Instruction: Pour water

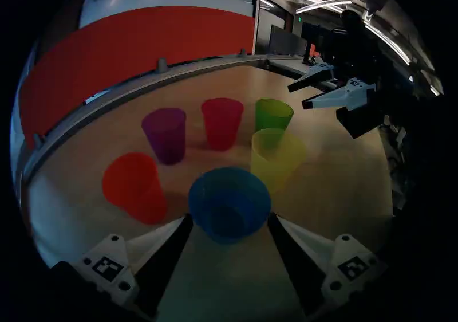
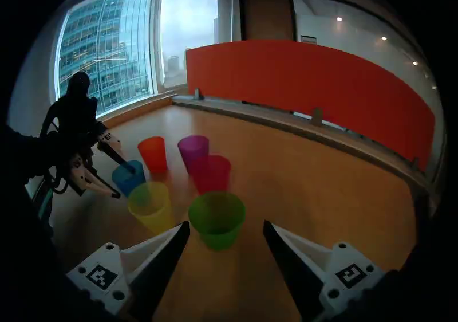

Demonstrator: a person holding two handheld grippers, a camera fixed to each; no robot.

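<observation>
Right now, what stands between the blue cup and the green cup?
The yellow cup stands between the blue cup and the green cup; the left gripper view shows it plainly.

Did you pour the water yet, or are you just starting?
Just starting. Nothing looks done: all six cups stand upright on the table, and I can't see water in any. In hand: the left hand-held gripper is open at the blue cup, the right hand-held gripper open facing the green cup. To do: grip, lift and pour.
</observation>
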